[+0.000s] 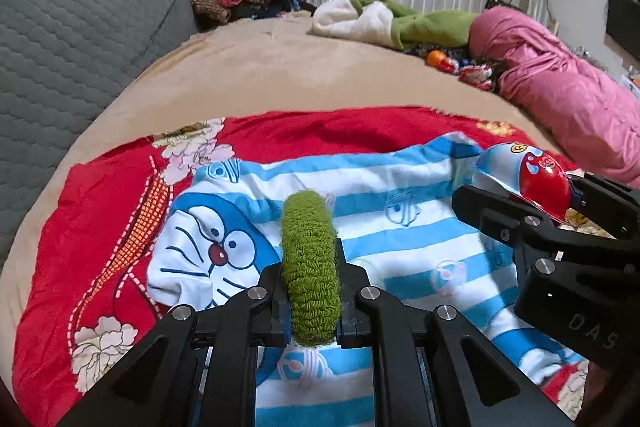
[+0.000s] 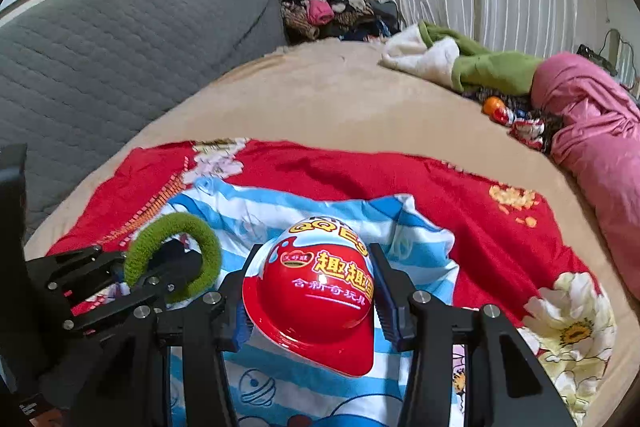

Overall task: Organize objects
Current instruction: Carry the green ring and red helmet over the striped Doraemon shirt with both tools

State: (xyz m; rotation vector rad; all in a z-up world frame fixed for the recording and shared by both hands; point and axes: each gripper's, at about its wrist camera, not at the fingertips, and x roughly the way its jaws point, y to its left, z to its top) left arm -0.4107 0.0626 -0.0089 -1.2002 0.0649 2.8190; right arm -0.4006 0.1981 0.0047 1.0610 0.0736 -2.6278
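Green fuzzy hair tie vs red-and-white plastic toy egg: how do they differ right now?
Shape: the green fuzzy hair tie is an open ring; the red-and-white plastic toy egg is a solid dome with a flat rim.
Surface: the tie is soft and matte; the egg is glossy with printed lettering.
Holder: the left tongs pinch the tie; the right tongs clamp the egg.
Shared: both are above the blue-striped cartoon cloth.

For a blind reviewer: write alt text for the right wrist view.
The right gripper clamps a red toy egg above a blue-striped cartoon cloth on a red floral sheet; beside it, the left gripper holds a green hair tie.
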